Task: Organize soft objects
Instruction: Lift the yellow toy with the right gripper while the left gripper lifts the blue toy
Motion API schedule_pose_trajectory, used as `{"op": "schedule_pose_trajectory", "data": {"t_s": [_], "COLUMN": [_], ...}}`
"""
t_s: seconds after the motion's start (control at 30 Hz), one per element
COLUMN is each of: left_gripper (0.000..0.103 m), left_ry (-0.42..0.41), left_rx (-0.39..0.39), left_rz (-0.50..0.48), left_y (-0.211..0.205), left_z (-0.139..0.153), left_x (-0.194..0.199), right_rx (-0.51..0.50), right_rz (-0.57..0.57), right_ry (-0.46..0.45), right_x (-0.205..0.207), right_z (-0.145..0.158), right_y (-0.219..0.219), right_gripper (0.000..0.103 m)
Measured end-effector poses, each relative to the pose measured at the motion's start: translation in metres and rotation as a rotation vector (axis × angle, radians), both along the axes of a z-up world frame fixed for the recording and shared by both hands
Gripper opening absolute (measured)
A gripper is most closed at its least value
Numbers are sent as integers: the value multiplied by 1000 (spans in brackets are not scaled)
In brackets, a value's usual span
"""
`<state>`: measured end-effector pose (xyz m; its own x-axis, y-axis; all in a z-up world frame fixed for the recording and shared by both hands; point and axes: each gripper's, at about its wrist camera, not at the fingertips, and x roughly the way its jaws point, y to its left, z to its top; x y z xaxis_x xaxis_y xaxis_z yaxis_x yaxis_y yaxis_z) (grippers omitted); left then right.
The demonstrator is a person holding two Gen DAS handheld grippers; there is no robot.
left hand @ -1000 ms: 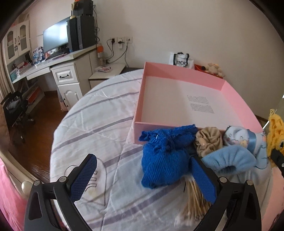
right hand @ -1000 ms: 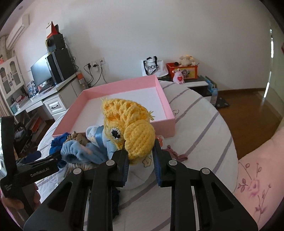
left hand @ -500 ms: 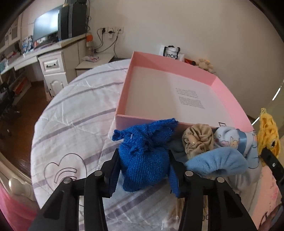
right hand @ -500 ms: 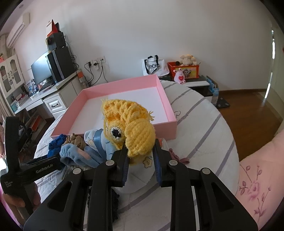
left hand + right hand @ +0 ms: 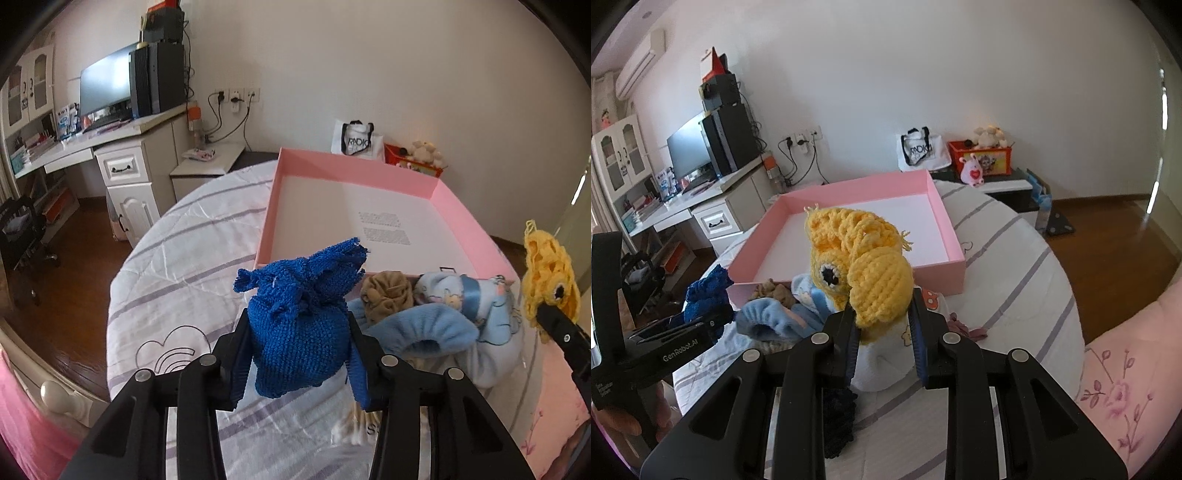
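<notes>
1. The left gripper (image 5: 299, 354), wide apart a second ago, now squeezes the blue knit bag (image 5: 299, 325) just in front of the pink box (image 5: 369, 173).
2. The right gripper (image 5: 882, 332) still pinches the yellow knit duck (image 5: 864, 266) in front of that box.

We see a blue knitted pouch (image 5: 301, 332) raised off the bed, a yellow crocheted duck (image 5: 864, 266) held upright, and pale blue and tan soft things (image 5: 417, 328) heaped before the empty pink tray (image 5: 465, 221).

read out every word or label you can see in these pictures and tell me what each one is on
"GenRobot.AI": side of the left hand-held gripper.
"RADIO", roughly: white tote bag by the wall.
Two printed blocks on the pink box floor: too small to read.
Small print on the gripper's handle: blurred.
</notes>
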<state>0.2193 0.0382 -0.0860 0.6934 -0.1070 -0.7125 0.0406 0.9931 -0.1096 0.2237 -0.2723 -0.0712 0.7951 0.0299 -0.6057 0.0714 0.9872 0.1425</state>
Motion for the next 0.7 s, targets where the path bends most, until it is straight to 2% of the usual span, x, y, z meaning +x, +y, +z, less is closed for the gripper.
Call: {"op": "schedule_pose_trajectory", "data": {"t_s": [0.27,0.7], "left_gripper": [42,42], "left_ry": [-66,-233], "left_rx": [1,31], "left_rz": [-8,-10], "left_y": [-3,-8], "left_z": [23,66], "left_x": [-43,-123], "right_rx": [-6,-23], "right_rz": [20,53], "right_ry": [-56,-197], "right_x": [-22,-70], "right_z": [19,61], "right_y": [6,17], "right_gripper": [23,23]}}
